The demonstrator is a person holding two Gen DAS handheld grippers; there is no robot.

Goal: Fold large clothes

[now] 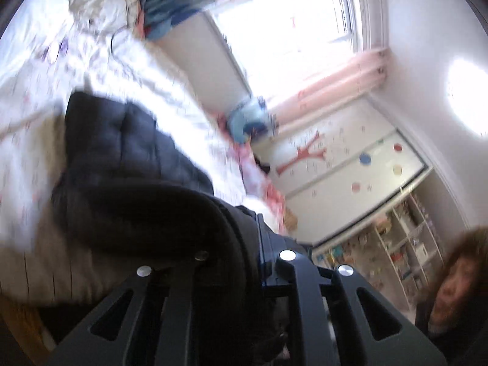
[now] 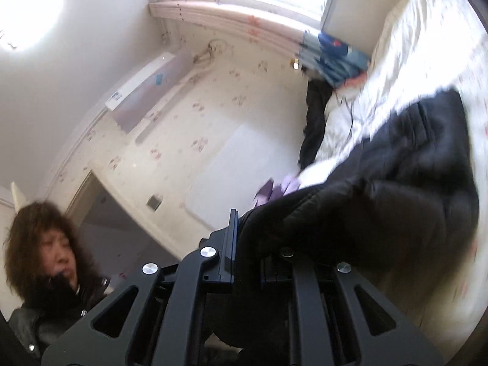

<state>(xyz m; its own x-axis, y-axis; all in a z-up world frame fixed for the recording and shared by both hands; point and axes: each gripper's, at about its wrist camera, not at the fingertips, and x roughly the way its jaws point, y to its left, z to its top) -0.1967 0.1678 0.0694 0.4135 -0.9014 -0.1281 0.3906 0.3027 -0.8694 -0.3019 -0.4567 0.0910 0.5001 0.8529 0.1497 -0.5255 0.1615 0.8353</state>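
Your left gripper (image 1: pixel 244 244) is clamped on the black puffer jacket (image 1: pixel 131 164): jaws nearly together w/ a thick fold of the dark quilted fabric pinched between them, only one blue finger (image 1: pixel 265 256) showing at the fabric's right edge. From there the jacket runs off toward 10 o'clock and drapes over the white bed (image 1: pixel 36 70), blurred.

Your right gripper (image 2: pixel 247 244) has the same jacket: jaws narrow, fabric bunched between them, one blue finger (image 2: pixel 230 244) standing clear on the left side, the other buried under cloth. In the right wrist view the jacket spreads toward 2 o'clock across the bed.

Beyond, in the left wrist view, a white pillow (image 1: pixel 97 6) sits at 11 o'clock w/ dark clothes past it. A blue bundle (image 1: pixel 250 119) lies at the bed's far edge near centre. The bright window (image 1: pixel 289 30) is at 1 o'clock w/ a pink curtain (image 1: pixel 329 88) below it, and a toy shelf (image 1: pixel 396 241) at 4 o'clock.

In the right wrist view, an AC unit (image 2: pixel 146 88) hangs on the flowered wall at 10 o'clock.

A person (image 2: pixel 45 259) is partly in view at 8 o'clock there.
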